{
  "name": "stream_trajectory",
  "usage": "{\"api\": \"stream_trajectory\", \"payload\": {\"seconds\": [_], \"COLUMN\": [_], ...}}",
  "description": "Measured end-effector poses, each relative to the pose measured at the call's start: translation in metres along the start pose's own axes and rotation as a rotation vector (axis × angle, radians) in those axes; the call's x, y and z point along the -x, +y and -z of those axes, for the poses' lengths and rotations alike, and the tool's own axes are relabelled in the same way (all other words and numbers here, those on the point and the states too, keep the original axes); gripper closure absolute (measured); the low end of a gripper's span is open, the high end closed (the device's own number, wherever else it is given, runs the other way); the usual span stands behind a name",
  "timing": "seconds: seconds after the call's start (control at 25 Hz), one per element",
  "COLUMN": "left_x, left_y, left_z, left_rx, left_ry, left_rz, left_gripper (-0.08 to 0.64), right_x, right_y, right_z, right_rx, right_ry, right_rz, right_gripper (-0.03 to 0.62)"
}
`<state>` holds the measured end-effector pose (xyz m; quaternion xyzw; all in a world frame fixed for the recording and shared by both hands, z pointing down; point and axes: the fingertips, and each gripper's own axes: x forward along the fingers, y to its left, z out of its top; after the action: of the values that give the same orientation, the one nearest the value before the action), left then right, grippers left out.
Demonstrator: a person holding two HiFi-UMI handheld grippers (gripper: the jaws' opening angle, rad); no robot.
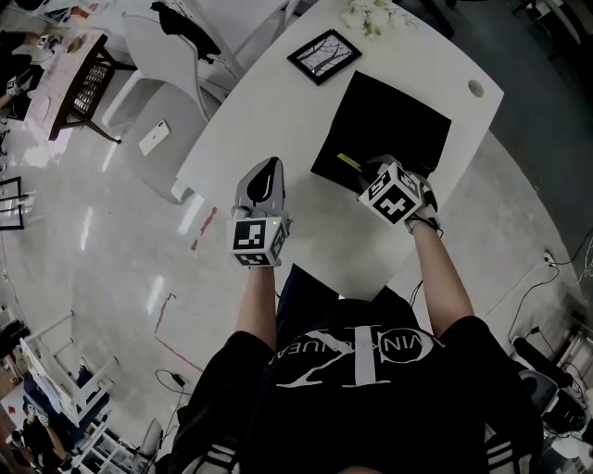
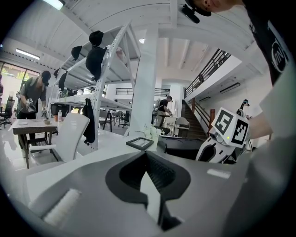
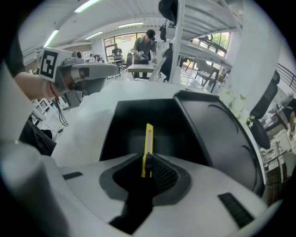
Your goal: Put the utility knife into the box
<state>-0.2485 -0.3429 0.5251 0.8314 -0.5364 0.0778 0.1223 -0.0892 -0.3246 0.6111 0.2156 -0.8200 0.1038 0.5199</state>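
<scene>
Yellow utility knife (image 3: 148,147) is clamped between the fingers (image 3: 165,174) of the right gripper (image 3: 147,161), which are closed hard on its rear end; the slim plastic body sticks straight out ahead of the fingertips, standing on its narrow edge. Directly beyond and below the fingers lies the shallow black box (image 3: 125,132), open, its dark inside under the knife's front end; whether the tip touches the box floor cannot be told. To the right of the fingers a flat black lid-like panel (image 3: 222,134) lies just beside the box.

From the head view the right gripper (image 1: 363,171) reaches over the near edge of the black box (image 1: 398,116), with the knife (image 1: 349,162) pointing away from its fingers over the box's near left part; the box rests on the white worktop (image 1: 278,111).

The left gripper (image 1: 269,167) hangs to the left of the right fingers, well apart from the box, above the worktop's left edge; in its own view the left gripper (image 2: 147,157) has its fingers (image 2: 162,175) drawn together at the tips with nothing between them.

Far ahead of the left fingers sits a black-framed picture (image 2: 140,143) on the worktop; beyond the box, near the far edge, lies a small bunch of white flowers (image 1: 371,17).
</scene>
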Motion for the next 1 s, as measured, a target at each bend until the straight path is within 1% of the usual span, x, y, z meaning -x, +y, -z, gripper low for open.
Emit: {"api": "stream_trajectory", "payload": {"seconds": [0.2, 0.56, 0.72, 1.0], "left_x": [-0.002, 0.003, 0.006, 0.010], "left_y": [-0.001, -0.003, -0.004, -0.004], "left_z": [0.001, 0.002, -0.001, -0.016], "left_rx": [0.005, 0.024, 0.028, 0.022], "left_ry": [0.002, -0.003, -0.011, -0.044], "left_rz": [0.003, -0.008, -0.012, -0.031], "left_gripper": [0.555, 0.555, 0.555, 0.555], "right_x": [-0.001, 0.002, 0.011, 0.038], "right_y": [-0.001, 0.002, 0.003, -0.003], "right_z": [0.000, -0.002, -0.006, -0.018], "right_rx": [-0.009, -0.055, -0.086, -0.134], "right_ry": [-0.002, -0.038, -0.067, -0.169], "right_rz": [0.000, -0.017, -0.014, 0.012], "right_gripper": [0.518, 0.518, 0.520, 0.566]}}
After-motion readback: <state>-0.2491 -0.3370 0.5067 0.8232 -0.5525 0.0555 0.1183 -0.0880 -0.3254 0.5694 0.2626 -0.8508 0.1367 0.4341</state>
